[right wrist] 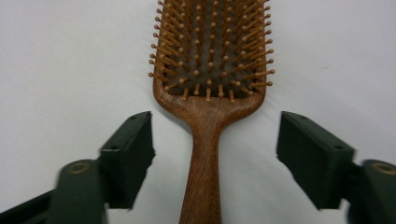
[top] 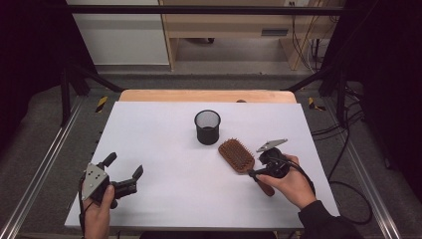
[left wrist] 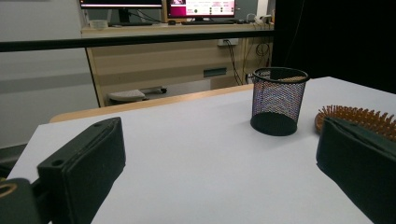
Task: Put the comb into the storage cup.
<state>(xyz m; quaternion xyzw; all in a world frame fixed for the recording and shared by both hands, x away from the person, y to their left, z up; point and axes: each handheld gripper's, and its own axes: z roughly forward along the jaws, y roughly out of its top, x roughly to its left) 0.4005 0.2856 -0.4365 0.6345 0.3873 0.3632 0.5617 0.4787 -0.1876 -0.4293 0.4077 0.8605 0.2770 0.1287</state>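
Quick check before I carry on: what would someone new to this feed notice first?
Probably the wooden hairbrush, bristles up on the white table, its handle lying between the right gripper's open fingers, which don't touch it. Just behind it stands an upright black mesh cup. The left gripper waits open near the table's front left.

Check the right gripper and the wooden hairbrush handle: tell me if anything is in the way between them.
Nothing visible is in the way. In the right gripper view, the right gripper stands with its jaws open, one on each side of the hairbrush handle, with bare white table showing in both gaps. The mesh cup stands apart, beyond the brush head.
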